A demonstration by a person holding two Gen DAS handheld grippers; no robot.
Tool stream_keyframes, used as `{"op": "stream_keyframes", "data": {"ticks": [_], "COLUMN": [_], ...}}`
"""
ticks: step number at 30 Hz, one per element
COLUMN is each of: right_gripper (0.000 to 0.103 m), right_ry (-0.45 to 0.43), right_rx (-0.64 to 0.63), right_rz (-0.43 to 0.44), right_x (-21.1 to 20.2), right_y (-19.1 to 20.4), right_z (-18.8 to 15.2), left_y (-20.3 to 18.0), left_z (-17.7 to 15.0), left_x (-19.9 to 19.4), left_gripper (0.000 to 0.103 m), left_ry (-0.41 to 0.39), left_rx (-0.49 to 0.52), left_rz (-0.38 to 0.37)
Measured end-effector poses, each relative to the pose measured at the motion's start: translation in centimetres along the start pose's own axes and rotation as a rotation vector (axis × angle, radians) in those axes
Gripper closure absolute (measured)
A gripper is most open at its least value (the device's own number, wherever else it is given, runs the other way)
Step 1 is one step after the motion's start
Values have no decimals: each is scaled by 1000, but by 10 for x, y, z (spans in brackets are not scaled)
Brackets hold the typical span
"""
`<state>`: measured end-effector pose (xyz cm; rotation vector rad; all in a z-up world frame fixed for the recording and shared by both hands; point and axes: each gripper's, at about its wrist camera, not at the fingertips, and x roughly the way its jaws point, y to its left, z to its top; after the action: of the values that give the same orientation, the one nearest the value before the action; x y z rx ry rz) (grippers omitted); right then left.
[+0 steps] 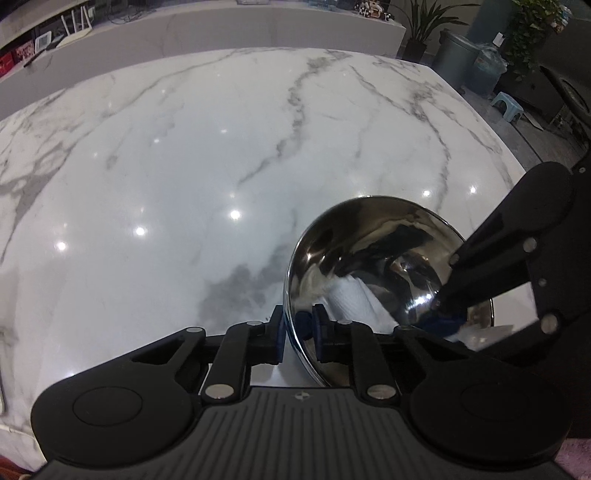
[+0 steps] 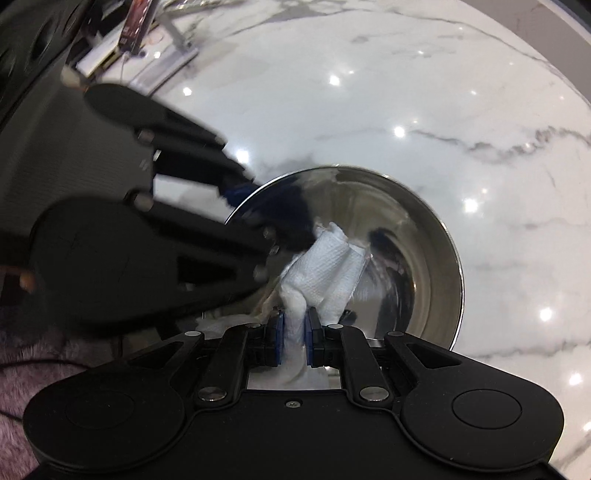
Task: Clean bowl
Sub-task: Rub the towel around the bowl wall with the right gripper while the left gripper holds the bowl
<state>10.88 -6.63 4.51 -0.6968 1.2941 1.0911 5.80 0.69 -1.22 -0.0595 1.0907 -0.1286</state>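
Observation:
A shiny steel bowl [image 1: 373, 254] is tilted on its side above the white marble table [image 1: 184, 166]. My left gripper [image 1: 298, 325] is shut on the bowl's rim, one finger inside and one outside. My right gripper [image 2: 294, 332] is shut on a folded white paper towel [image 2: 325, 266] that lies pressed against the inside of the bowl [image 2: 406, 236]. In the left wrist view the right gripper [image 1: 445, 317] comes in from the right and the paper towel [image 1: 354, 295] shows inside the bowl. In the right wrist view the left gripper [image 2: 240, 206] holds the rim at the left.
A marble ledge [image 1: 221, 29] with boxes runs behind the table. Potted plants [image 1: 424, 26], a grey bin [image 1: 454, 55] and a small blue stool [image 1: 508, 105] stand past the table's right corner. A purple fuzzy fabric [image 2: 22, 369] is at lower left.

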Motion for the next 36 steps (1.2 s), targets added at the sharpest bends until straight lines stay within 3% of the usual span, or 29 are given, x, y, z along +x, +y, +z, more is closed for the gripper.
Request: {"op": "stream_keyframes", "data": {"ticks": [4,6,9,23,26,32,36], "right_gripper": [93,94,93,94,94,93,92], "right_ry": [64,79,81,35,24,-5,-28], "right_rx": [-118,-188,-219,-117,-106,-47,26], "right_rz": [-132,-238,-276,-242,-240,-206,-127], "right_x": [-6,-7,-7,-27,-32,-43,-48], "right_y": [6,13,17,2,0,-9,-16], "right_z": [4,5,7,15,16,19,22], "left_y": [-2,-1,-1,0,0,-1,-1], "left_z": [1,1,0,-16,-17,-13,-6], "left_x": [0,1,0,4,3,1,3], "left_gripper": [90,90,90,75,75,85,87], "left_ry": [-3,-3,-3,48,52,22,9], "left_rx": [14,12,6,-165,-163,-116,-88], "left_rz": [8,4,4,-58,-51,-20,3]}}
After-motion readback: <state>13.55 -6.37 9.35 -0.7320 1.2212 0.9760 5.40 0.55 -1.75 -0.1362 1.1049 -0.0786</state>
